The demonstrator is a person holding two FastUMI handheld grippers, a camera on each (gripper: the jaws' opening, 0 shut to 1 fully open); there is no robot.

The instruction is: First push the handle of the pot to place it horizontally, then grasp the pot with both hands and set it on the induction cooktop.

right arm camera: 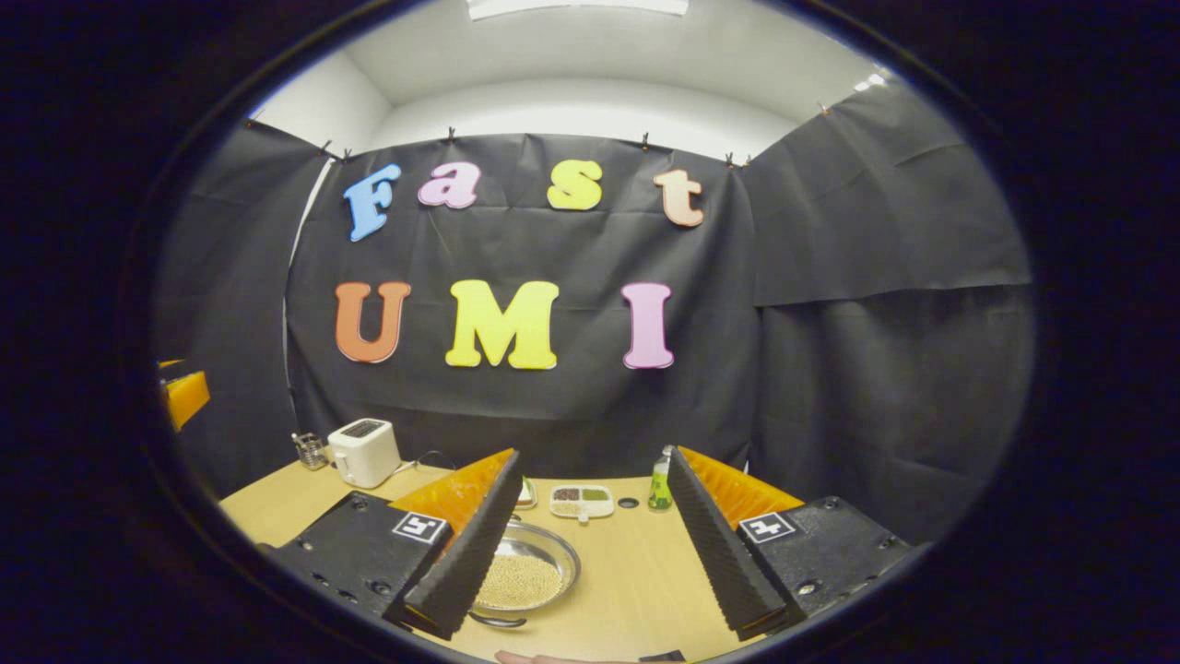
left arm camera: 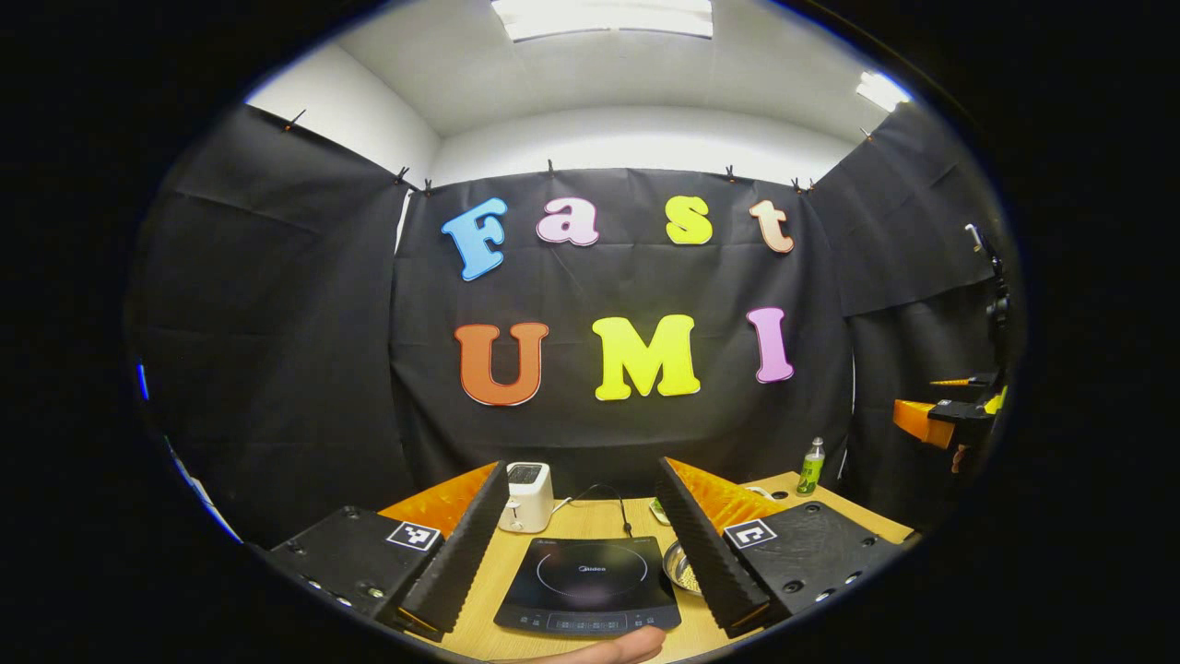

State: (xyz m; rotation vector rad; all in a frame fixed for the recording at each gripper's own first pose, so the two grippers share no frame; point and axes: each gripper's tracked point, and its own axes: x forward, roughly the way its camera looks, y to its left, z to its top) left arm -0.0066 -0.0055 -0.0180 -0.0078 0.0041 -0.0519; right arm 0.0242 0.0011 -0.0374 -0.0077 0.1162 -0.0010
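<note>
L gripper (left arm camera: pixel 583 553) fingers spread wide over black glass induction cooktop (left arm camera: pixel 590 583) at tabletop's near edge. R gripper (right arm camera: pixel 590 553) also open, empty, beside shallow steel grain-filled pot (right arm camera: pixel 525 574).

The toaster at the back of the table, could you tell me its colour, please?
The toaster is white with a dark slot on top, clearest in the right gripper view.

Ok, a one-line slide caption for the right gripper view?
Open right gripper above the table, pot of grains by its left finger, toaster behind.

Black cooktop (left arm camera: pixel 587 585) — white toaster (left arm camera: pixel 526 496), green bottle (right arm camera: pixel 660 480).
</note>
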